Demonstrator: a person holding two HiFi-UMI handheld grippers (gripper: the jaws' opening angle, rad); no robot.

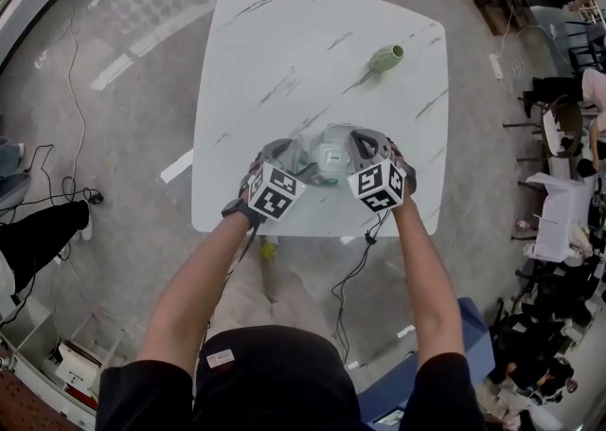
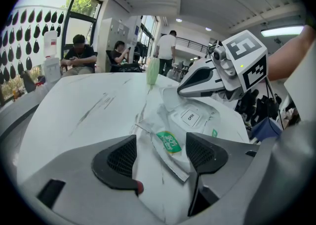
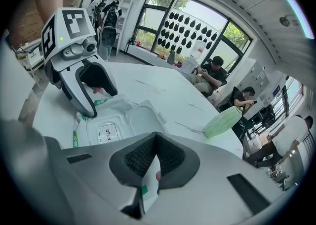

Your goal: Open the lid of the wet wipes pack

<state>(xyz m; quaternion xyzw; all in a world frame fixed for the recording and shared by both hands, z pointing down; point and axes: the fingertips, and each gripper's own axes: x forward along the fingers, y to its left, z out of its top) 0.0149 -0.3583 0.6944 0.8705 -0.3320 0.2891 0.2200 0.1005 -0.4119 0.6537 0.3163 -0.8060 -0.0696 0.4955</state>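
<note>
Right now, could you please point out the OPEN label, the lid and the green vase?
OPEN label (image 2: 190,117), left gripper view, centre of the print.
lid (image 3: 144,116), right gripper view, middle of the flap.
green vase (image 1: 384,61), head view, its body.

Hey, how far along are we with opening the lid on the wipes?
Done: the lid is already flipped open, baring the OPEN sticker on the pack.
In hand: the right tongs are shut on the pack's edge. The left tongs are open, with the pack's crimped end between them and unpinched.
Left: probably just letting go, since the task looks essentially finished.
</note>
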